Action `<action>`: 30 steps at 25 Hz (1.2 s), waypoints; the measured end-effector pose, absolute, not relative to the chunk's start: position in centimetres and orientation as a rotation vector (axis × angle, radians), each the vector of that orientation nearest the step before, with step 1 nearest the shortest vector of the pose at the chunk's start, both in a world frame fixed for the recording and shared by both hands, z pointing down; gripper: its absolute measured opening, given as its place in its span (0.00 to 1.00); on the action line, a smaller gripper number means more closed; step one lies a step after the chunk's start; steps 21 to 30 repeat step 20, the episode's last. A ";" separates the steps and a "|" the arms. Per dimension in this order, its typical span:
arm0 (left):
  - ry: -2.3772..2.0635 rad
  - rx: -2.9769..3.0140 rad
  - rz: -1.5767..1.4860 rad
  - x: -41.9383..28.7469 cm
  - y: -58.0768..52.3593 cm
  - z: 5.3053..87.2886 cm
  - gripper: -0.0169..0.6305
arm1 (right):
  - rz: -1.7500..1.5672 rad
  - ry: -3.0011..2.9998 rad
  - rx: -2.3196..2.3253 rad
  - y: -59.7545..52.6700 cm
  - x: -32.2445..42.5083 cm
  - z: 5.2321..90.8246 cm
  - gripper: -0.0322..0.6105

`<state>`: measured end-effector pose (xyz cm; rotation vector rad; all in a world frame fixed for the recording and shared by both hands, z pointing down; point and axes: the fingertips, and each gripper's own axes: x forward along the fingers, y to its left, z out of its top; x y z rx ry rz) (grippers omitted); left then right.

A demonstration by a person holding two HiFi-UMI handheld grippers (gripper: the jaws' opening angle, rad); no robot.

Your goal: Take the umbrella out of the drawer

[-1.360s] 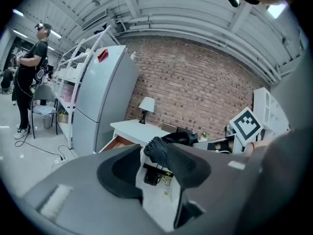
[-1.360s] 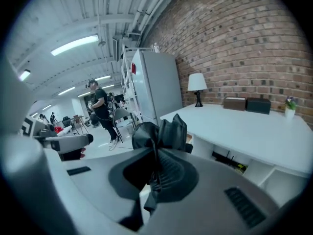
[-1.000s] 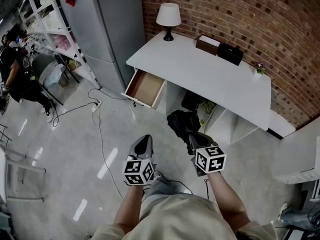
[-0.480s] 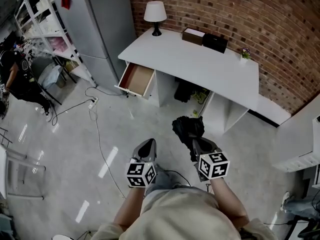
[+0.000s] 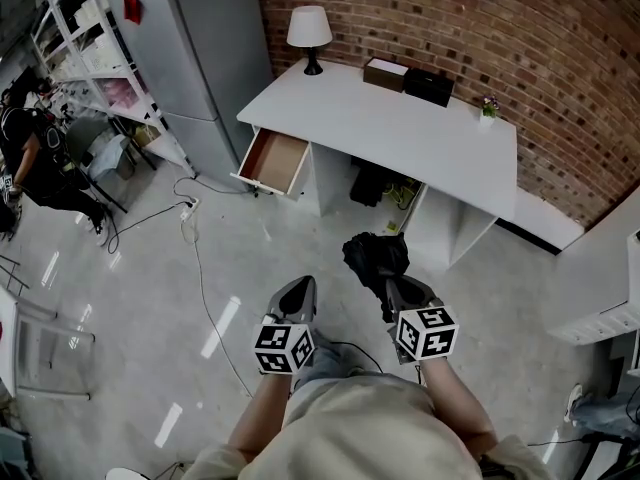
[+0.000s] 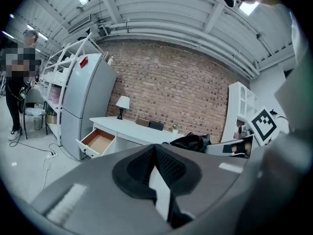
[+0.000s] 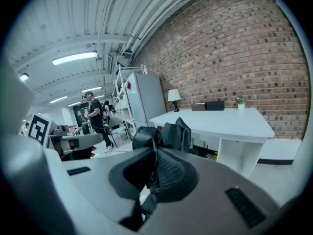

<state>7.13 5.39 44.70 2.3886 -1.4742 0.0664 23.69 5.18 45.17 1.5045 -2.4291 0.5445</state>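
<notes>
My right gripper [image 5: 386, 282] is shut on a folded black umbrella [image 5: 374, 257], which sticks out ahead of its jaws above the floor, well back from the white desk [image 5: 400, 128]. In the right gripper view the umbrella's bunched fabric [image 7: 166, 133] is pinched at the tips of that gripper [image 7: 155, 153]. My left gripper [image 5: 298, 287] is beside it, shut with nothing between its pads [image 6: 166, 168]. The desk's left drawer [image 5: 272, 161] stands pulled out, its wooden bottom bare. The left gripper view also shows the drawer [image 6: 99, 141] and the umbrella [image 6: 191, 142].
A lamp [image 5: 309, 34], two boxes [image 5: 410, 78] and a small plant [image 5: 488, 108] are on the desk. A dark bag [image 5: 368, 183] sits under it. A grey fridge [image 5: 190, 58] and shelves stand left. Cables [image 5: 190, 228] trail on the floor. A person [image 5: 30, 158] is at far left.
Both grippers, the right one with the umbrella, drew back from the desk, which now looks farther off. In the last half second they barely moved.
</notes>
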 end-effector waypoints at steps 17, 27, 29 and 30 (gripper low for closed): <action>-1.505 2.389 0.069 7.6 4.6 44.2 0.04 | 0.484 -2.465 1.527 3.6 24.6 43.7 0.06; -1.503 2.388 0.064 7.7 4.6 44.6 0.04 | 0.484 -2.469 1.532 3.5 24.7 43.9 0.06; -1.503 2.388 0.064 7.7 4.6 44.6 0.04 | 0.484 -2.469 1.532 3.5 24.7 43.9 0.06; -1.503 2.388 0.064 7.7 4.6 44.6 0.04 | 0.484 -2.469 1.532 3.5 24.7 43.9 0.06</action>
